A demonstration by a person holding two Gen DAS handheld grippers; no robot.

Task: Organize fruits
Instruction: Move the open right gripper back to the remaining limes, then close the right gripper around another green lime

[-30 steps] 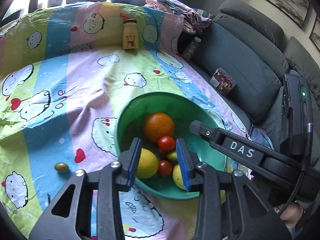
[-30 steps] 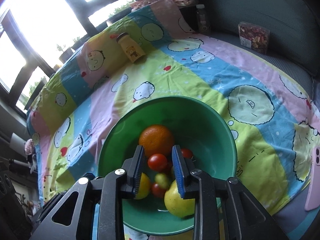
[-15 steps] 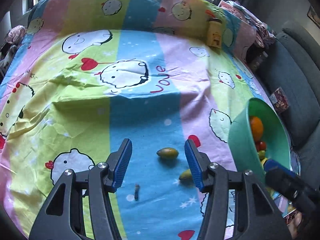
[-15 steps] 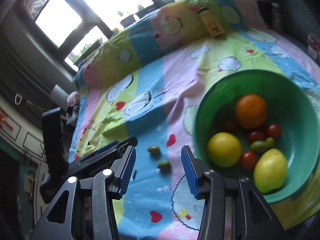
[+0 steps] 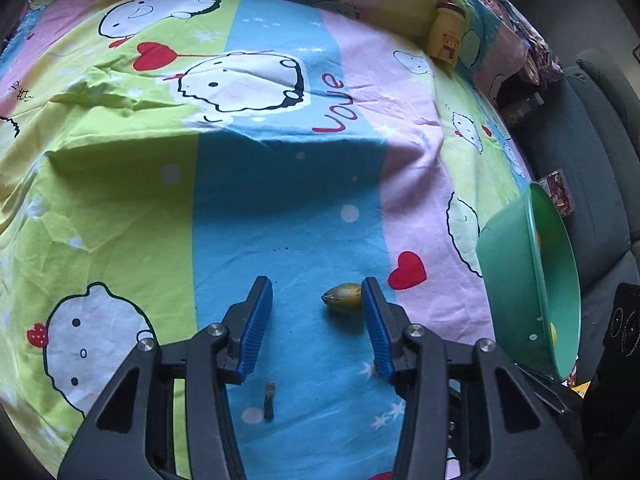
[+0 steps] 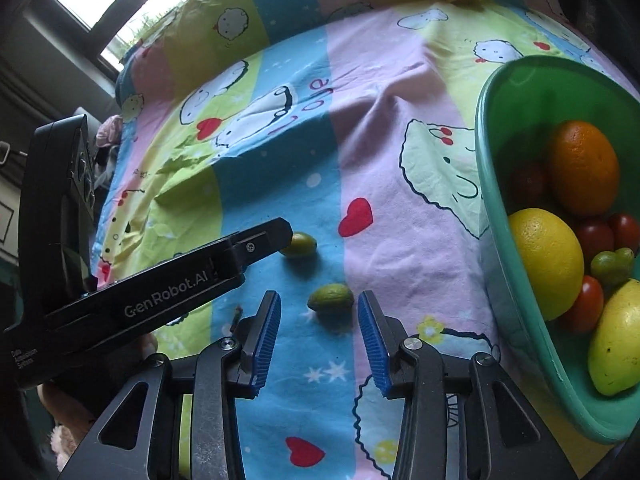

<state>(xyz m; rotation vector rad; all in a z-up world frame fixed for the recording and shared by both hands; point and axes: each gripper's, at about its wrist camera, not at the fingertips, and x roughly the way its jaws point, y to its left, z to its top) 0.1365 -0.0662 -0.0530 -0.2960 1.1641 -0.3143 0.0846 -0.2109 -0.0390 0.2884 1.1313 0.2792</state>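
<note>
Striped cartoon-print bedsheet [image 5: 280, 184] in pink, blue and lime covers a bed and fills both wrist views.

Left gripper [image 5: 316, 320] points steeply down at the blue stripe. Its blue-padded fingers [image 5: 256, 320] stand apart and have just been narrowing; nothing is gripped. A small yellow-green fruit [image 5: 343, 299] lies on the sheet at the inner edge of the right-hand finger; whether they touch cannot be told. A short dark stem [image 5: 269, 400] lies on the sheet nearer the camera, between the finger bases.

Right gripper [image 6: 318, 334] also points down at the blue stripe, fingers [image 6: 266, 340] parted and just narrowing, clamping nothing. A small green fruit [image 6: 331, 299] rests on the sheet at the gap between the fingertips, clear of both pads. In this view the left gripper's black body reaches in from the left, its tip over the other small fruit [image 6: 302, 244].

To the right sits a green bowl [image 6: 490, 184] holding an orange [image 6: 582, 168], a round yellow fruit [image 6: 546, 260], a second yellow fruit [image 6: 618, 352], several red tomatoes [image 6: 594, 234] and small green fruits [image 6: 610, 264]. A yellow bottle [image 5: 444, 34] stands at the far side of the bed, and a grey sofa [image 5: 592, 152] lies beyond the bowl.
</note>
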